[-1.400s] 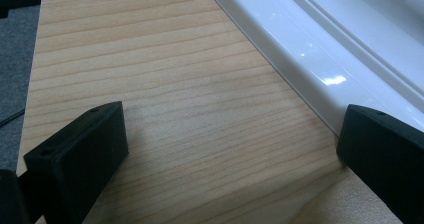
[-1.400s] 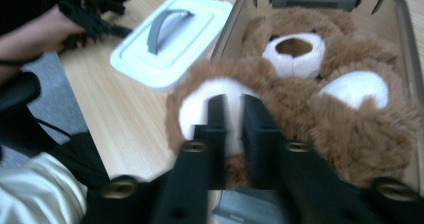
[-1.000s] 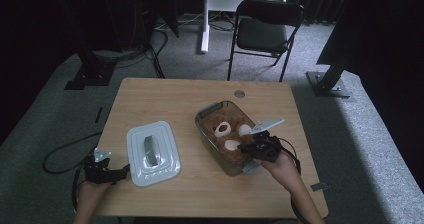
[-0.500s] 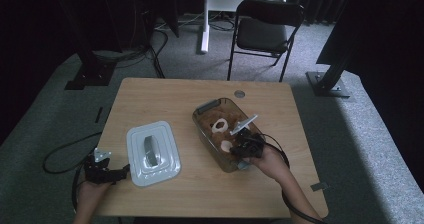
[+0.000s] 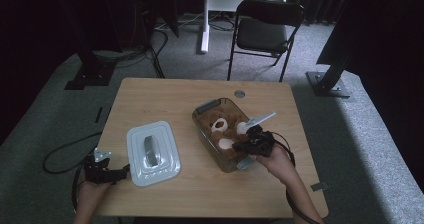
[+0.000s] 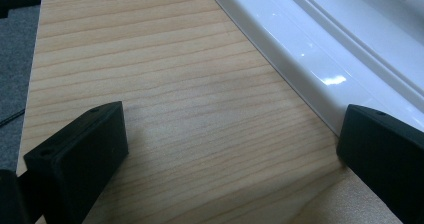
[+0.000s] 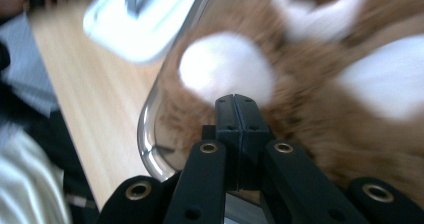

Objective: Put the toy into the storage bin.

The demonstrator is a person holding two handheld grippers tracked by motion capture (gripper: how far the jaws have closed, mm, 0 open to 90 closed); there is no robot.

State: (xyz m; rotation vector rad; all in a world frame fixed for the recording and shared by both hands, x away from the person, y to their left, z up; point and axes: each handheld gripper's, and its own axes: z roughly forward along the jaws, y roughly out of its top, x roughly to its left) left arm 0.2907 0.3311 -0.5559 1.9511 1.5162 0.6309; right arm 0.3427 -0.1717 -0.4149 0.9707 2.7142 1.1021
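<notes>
Two tools: our right tool (image 7: 235, 101), jaws closed and empty, hovers over the clear glass dish of brown filling (image 5: 206, 109); the left tool (image 6: 225, 149) rests open beside the white plastic lid (image 5: 152, 151). Next, we judge, the right must open to pick a white piece (image 7: 227, 66).

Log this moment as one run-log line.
left hand-held gripper: open, beside white lid | right hand-held gripper: shut, empty, over glass dish | dish: brown filling, white pieces

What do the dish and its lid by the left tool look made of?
Dish: clear, smoky glass or hard plastic, since its brown filling shows through the wall. Lid: glossy white plastic, perhaps glazed ceramic, with bright highlights on its moulded rim; its grey handle looks matte.
</notes>
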